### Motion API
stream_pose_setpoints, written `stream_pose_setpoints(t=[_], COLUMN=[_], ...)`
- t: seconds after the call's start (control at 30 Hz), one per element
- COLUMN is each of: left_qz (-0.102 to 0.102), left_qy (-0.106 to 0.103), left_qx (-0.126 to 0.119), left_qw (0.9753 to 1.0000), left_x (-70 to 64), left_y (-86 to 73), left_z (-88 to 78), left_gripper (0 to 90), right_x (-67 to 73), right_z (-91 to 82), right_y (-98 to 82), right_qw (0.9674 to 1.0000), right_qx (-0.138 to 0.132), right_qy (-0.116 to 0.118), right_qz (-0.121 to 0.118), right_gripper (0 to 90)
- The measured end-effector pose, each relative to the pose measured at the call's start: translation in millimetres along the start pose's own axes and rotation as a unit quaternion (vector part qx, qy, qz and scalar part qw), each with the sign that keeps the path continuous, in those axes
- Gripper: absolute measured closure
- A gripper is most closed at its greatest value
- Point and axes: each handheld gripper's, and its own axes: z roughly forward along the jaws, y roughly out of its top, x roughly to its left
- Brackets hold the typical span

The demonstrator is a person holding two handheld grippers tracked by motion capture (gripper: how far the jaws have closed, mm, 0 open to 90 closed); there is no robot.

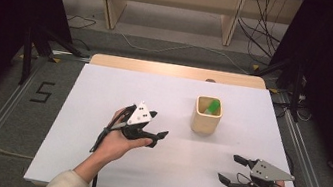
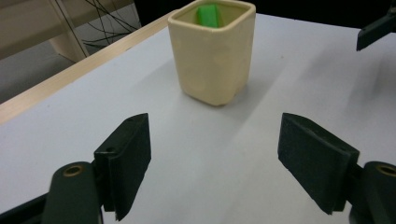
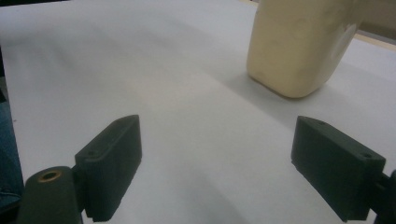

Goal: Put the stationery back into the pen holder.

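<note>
Right claw [image 1: 232, 168] agape, empty, near cream cup [image 1: 207, 115].

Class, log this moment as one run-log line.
left gripper: open, empty | right gripper: open, empty | cup: upright on table | green item: in cup

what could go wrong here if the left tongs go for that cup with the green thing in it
1. The cup stands free on the white table, and looks light; a one-sided push from the open left tongs could tip or slide it.
2. The green item leans loose inside and might fall out if the cup tilts.
3. The right tongs sit open nearby, so both could collide at the cup.
</note>
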Motion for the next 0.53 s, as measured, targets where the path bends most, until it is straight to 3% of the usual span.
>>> stream_pose_setpoints(t=[0.33,0.53], left_qz=[-0.025,-0.023], left_qy=[0.017,0.021], left_qx=[0.004,0.005], left_qw=[0.9995,0.9995], left_x=[-4.9,-9.9], left_y=[-48.2,-60.2], left_z=[-38.9,-47.4], left_gripper=[25.2,24.6], right_x=[1.2,0.4], right_z=[-0.1,-0.1], right_y=[0.4,0.3], right_qw=[1.0,1.0], right_qx=[0.002,0.002], right_qy=[-0.001,0.001], right_qz=[0.0,-0.003], right_gripper=[16.9,16.9])
